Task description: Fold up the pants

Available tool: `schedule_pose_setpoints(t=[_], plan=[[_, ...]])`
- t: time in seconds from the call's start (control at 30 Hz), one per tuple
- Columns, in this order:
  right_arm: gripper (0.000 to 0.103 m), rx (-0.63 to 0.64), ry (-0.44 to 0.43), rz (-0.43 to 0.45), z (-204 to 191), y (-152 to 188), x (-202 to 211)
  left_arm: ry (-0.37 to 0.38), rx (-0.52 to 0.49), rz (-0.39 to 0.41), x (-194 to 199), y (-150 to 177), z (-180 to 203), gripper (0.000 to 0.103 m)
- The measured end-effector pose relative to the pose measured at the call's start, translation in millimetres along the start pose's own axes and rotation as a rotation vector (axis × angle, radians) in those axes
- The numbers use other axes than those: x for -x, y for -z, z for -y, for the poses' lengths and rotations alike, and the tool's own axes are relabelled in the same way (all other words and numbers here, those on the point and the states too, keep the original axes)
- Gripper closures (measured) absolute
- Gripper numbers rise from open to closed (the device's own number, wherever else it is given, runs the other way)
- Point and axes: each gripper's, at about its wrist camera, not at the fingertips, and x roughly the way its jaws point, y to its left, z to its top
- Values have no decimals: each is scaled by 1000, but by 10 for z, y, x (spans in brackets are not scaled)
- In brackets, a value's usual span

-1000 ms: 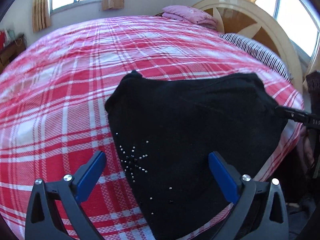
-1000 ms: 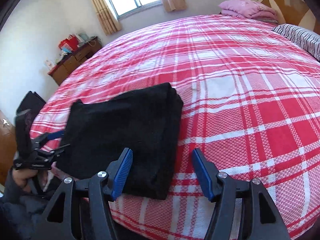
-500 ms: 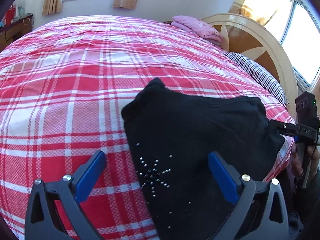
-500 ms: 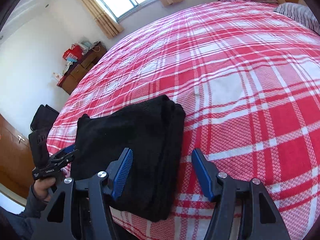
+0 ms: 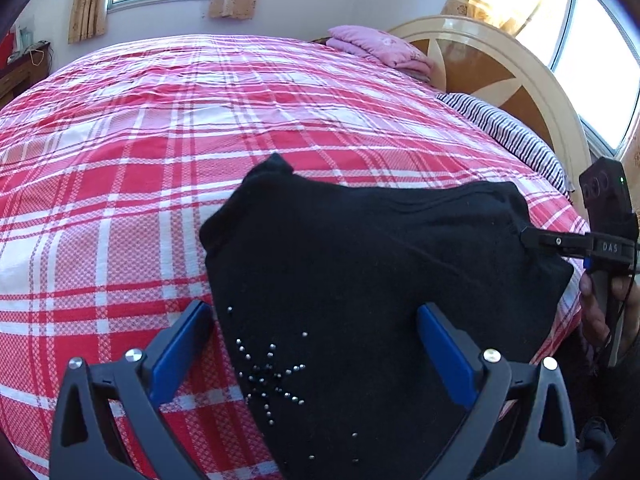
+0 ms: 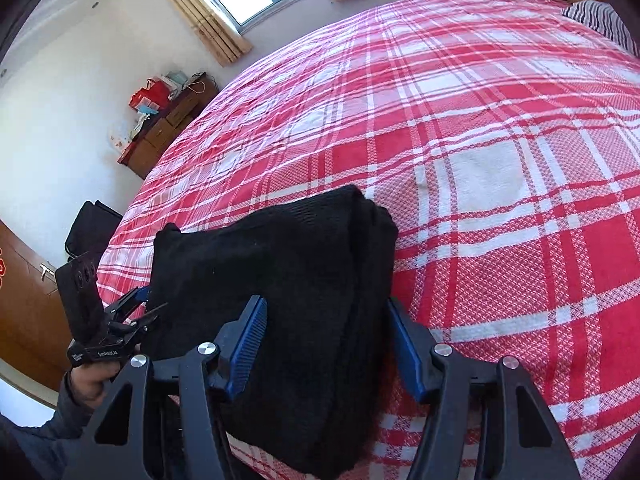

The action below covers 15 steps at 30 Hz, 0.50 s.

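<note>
Left wrist view: I see the pants [image 5: 360,280] as a black, folded bundle lying at the near edge of the bed [image 5: 160,160], toward its right-hand corner by the headboard side. The cloth looks soft, knit and matte, with a star of small shiny studs [image 5: 272,372] near me. I judge it light and limp, so it will sag wherever I don't support it; the studded patch is best left unpinched. My left gripper [image 5: 316,356] has its fingers wide, hovering over the near part of the pants with nothing pinched. At the right side of the pants the right gripper [image 5: 536,240] has a tip at the cloth's edge.

Right wrist view: here the pants [image 6: 280,280] show as a thick stack of several layers, the stacked folds on the right forming a rounded ridge. The right gripper [image 6: 324,344] straddles that ridge; its fingers are closing, the cloth is between them, but I can't see the pads pressing yet. I'd take hold right there, through all layers, since a shallow bite would likely peel off only the top one. The plaid bed cover [image 6: 500,200] is woven and slightly textured, so the bundle should not slide much. The left gripper [image 6: 140,312] sits at the pants' left edge, fingers apart.
</note>
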Motion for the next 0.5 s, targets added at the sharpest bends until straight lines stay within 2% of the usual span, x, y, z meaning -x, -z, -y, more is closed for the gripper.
schedule_pose_setpoints(t=[0.07, 0.13, 0.2, 0.33, 0.4, 0.5], plan=[[60, -21, -34, 5, 33, 17, 23, 0, 3, 9, 24, 25, -6, 3], [64, -37, -59, 9, 73, 21, 34, -8, 3, 17, 59, 44, -8, 9], [65, -47, -75, 18, 92, 30, 44, 5, 14, 20, 87, 40, -22, 21], [71, -43, -79, 34, 60, 38, 74, 30, 28, 22, 112, 48, -56, 35], [72, -33, -76, 39, 30, 39, 103, 47, 41, 21, 126, 46, -78, 47], [73, -28, -72, 45, 11, 39, 115, 72, 42, 15, 133, 45, -65, 58]])
